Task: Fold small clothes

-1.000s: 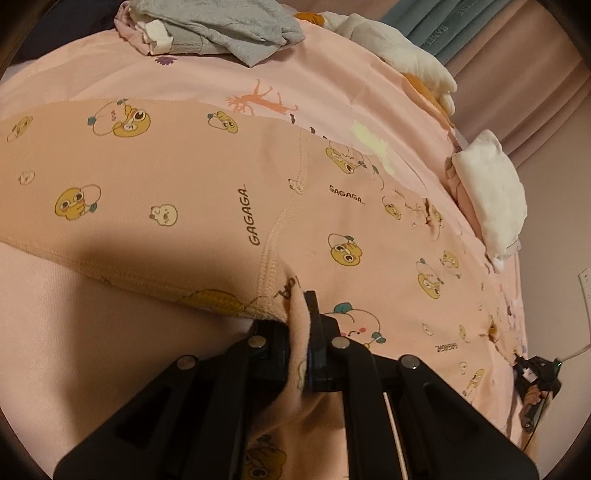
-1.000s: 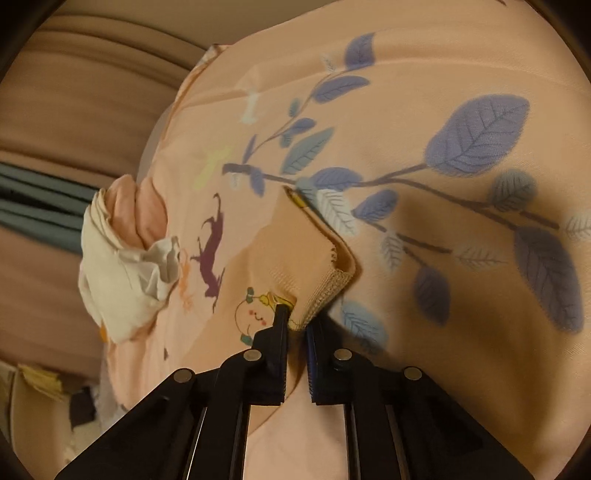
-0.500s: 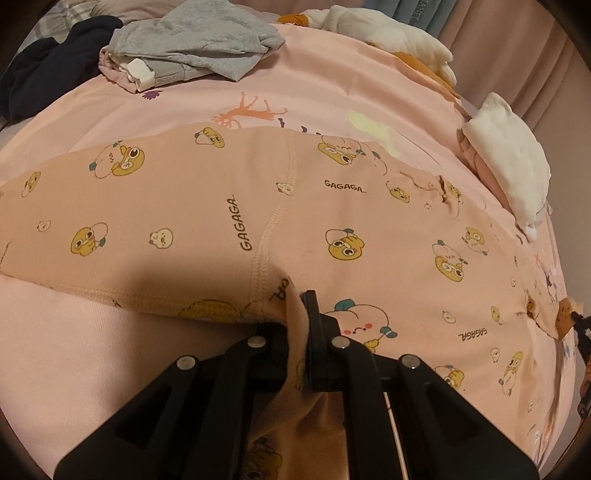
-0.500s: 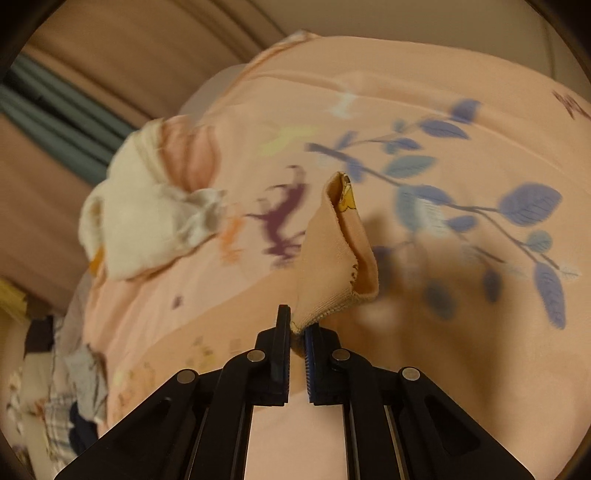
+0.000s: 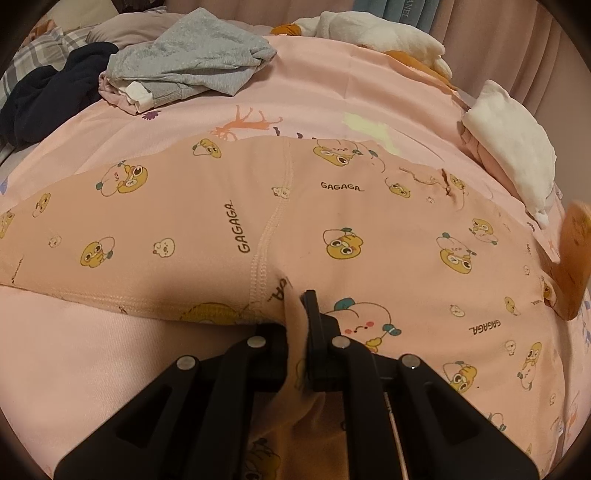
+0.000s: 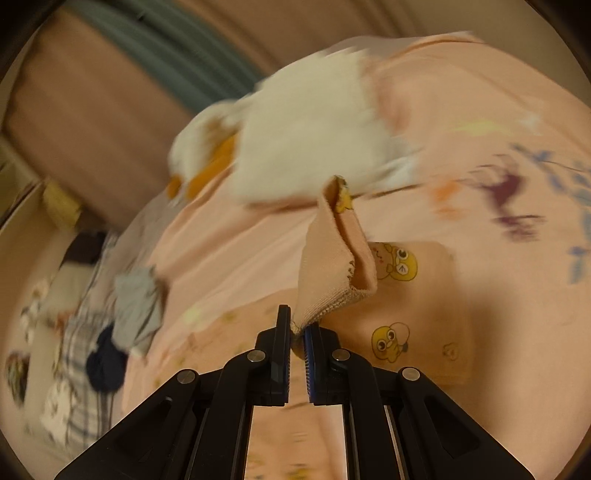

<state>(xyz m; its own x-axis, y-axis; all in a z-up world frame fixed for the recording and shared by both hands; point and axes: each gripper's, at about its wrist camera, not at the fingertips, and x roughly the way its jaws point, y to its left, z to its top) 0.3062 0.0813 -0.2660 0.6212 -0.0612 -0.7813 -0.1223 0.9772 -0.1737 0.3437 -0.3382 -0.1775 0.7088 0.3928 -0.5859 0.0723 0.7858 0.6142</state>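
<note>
Small peach trousers (image 5: 314, 221) printed with yellow cartoon faces and "GAGAGA" lie spread across a pink bedcover (image 5: 295, 103). My left gripper (image 5: 297, 314) is shut on a pinch of their cloth near the centre seam, low in the left wrist view. My right gripper (image 6: 297, 328) is shut on the ribbed cuff (image 6: 332, 269) of one trouser leg and holds it lifted above the rest of the trousers (image 6: 406, 314). That raised cuff (image 5: 574, 258) shows blurred at the right edge of the left wrist view.
A grey garment (image 5: 192, 62) and a dark navy one (image 5: 48, 96) are heaped at the back left of the bed. A white plush toy (image 5: 376, 33) and a white folded cloth (image 5: 513, 144) lie at the back right. Curtains (image 6: 92, 92) hang behind the bed.
My right gripper has lifted the cuff off the bedcover, carried it back over the trousers and rolled. My left gripper stayed put on its pinch and tilted a little.
</note>
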